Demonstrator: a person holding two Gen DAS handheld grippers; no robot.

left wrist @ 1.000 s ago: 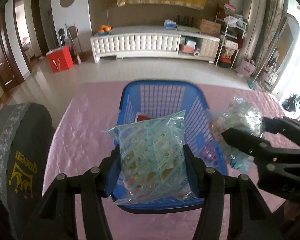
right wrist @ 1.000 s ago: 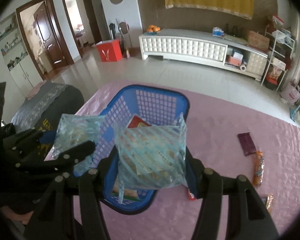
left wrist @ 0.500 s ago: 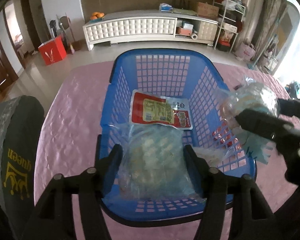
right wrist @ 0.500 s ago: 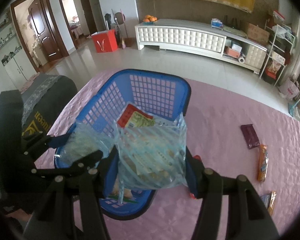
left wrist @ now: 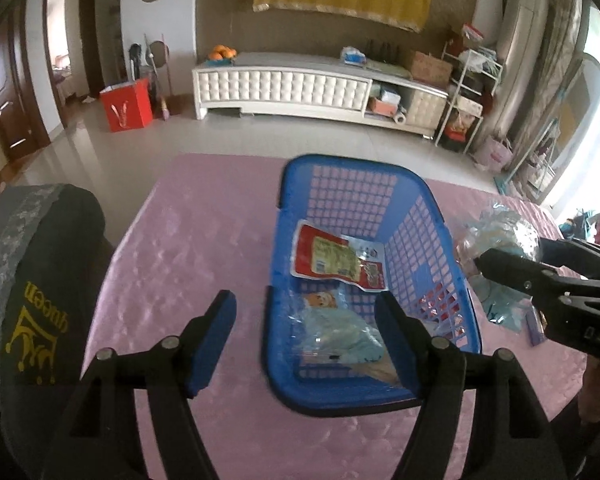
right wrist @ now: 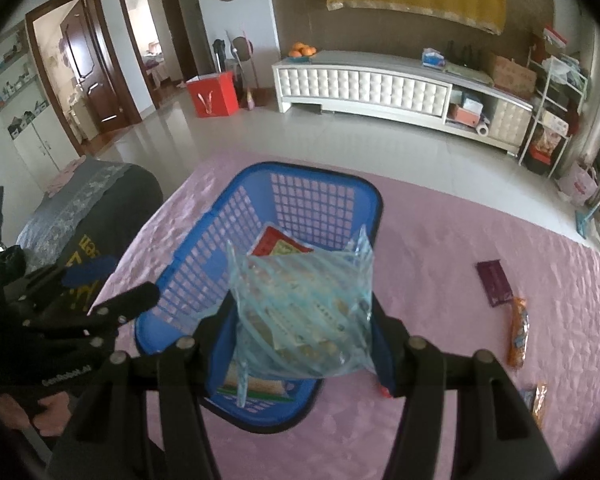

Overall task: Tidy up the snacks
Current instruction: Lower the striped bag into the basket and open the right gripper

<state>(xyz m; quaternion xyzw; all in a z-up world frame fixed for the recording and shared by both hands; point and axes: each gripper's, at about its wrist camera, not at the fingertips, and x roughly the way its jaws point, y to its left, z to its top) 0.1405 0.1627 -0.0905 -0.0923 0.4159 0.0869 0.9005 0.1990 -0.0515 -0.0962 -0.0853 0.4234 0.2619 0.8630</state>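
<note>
A blue plastic basket (left wrist: pixel 456 268) stands on the pink table; it also shows in the right wrist view (right wrist: pixel 188 264). Inside lie a red and yellow snack packet (left wrist: pixel 336 258) and a light blue striped snack bag (left wrist: pixel 340 332). My left gripper (left wrist: pixel 304 340) is open and empty above the basket's near left edge. My right gripper (right wrist: pixel 304 336) is shut on another light blue striped snack bag (right wrist: pixel 304 312), held above the basket's near right side. In the left wrist view the right gripper (left wrist: pixel 548 276) and its bag (left wrist: pixel 500 240) show right of the basket.
Right of the basket on the pink tablecloth (right wrist: pixel 440 280) lie a dark purple packet (right wrist: pixel 494 282), an orange snack bar (right wrist: pixel 518 332) and further wrappers (right wrist: pixel 536 398). A dark chair back with "queen" lettering (left wrist: pixel 36 300) stands at the table's left.
My left gripper lowered its blue striped bag into the basket, opened and let it go, then drew back to the left. My right gripper keeps its bag beside the basket.
</note>
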